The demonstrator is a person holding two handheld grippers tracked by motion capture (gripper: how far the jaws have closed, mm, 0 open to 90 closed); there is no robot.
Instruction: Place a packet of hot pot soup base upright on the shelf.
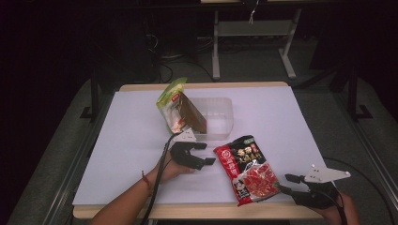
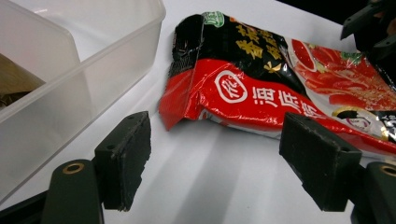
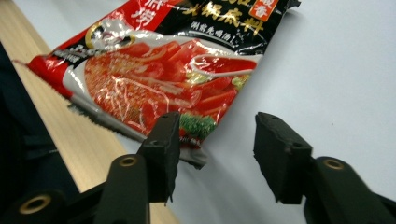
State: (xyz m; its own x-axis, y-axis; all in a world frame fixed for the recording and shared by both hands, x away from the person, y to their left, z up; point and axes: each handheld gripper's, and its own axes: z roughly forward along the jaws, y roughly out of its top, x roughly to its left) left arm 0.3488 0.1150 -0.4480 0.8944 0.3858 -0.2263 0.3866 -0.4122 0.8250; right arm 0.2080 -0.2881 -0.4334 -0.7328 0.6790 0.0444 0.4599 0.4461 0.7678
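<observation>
A red and black seasoning packet (image 1: 247, 168) lies flat on the white table cover near the front edge. My left gripper (image 1: 205, 153) stands open just left of the packet's top end, with nothing between its jaws. In the left gripper view the packet (image 2: 275, 79) lies beyond the open left gripper (image 2: 219, 158). My right gripper (image 1: 285, 183) is open at the packet's lower right corner. In the right gripper view the packet (image 3: 163, 70) lies ahead and the left jaw of the right gripper (image 3: 217, 149) overlaps its corner. A green and brown packet (image 1: 180, 108) leans in a clear plastic box (image 1: 218, 115).
The clear box (image 2: 88, 70) stands at the table's middle back, close to my left gripper. The table's wooden front edge (image 3: 70, 135) runs right beside the red packet. A white cover (image 1: 281, 117) spreads over the rest of the table. Desk legs and cables stand on the floor behind.
</observation>
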